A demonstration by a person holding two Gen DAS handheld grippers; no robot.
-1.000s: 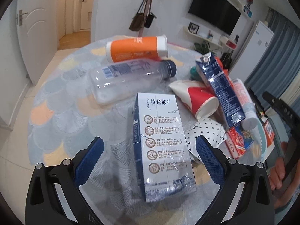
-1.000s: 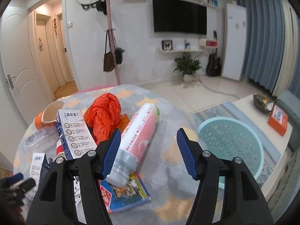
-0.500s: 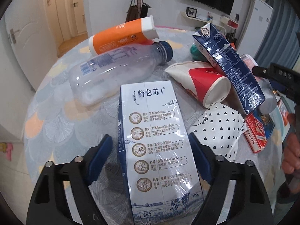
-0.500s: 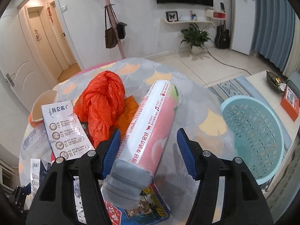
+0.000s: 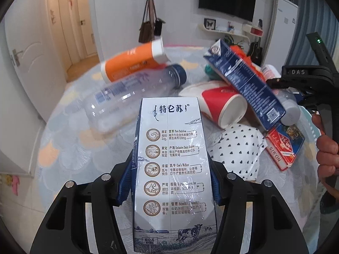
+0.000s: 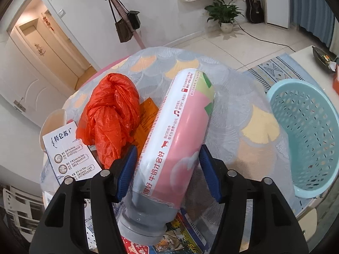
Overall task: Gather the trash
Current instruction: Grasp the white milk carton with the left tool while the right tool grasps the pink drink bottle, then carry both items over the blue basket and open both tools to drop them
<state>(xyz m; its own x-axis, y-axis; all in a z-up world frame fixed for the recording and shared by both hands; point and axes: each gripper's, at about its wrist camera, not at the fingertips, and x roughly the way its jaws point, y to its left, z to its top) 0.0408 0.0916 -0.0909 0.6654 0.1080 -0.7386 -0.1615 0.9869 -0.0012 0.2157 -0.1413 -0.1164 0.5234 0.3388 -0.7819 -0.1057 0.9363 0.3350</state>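
Observation:
My left gripper [image 5: 169,180] is shut on a white and blue milk carton [image 5: 171,165], its blue pads pressed on both sides. My right gripper [image 6: 167,169] is shut on a pink and white bottle [image 6: 175,146] with a grey cap, lying lengthwise between the fingers. The right gripper also shows at the right edge of the left wrist view [image 5: 305,89]. On the round table lie an orange bottle [image 5: 131,61], a clear plastic bottle [image 5: 131,93], a red paper cup [image 5: 220,103], a dark blue carton [image 5: 245,82] and an orange plastic bag [image 6: 110,114].
A light blue basket [image 6: 305,135] stands on the floor to the right of the table [image 6: 233,105]. A white bag with black hearts [image 5: 239,148] and a red and blue packet [image 5: 284,146] lie by the cup. A second milk carton [image 6: 70,150] lies left of the orange bag.
Both grippers moved forward over their objects and closed: the left onto the milk carton, the right onto the pink bottle. The carton now looks raised off the table.

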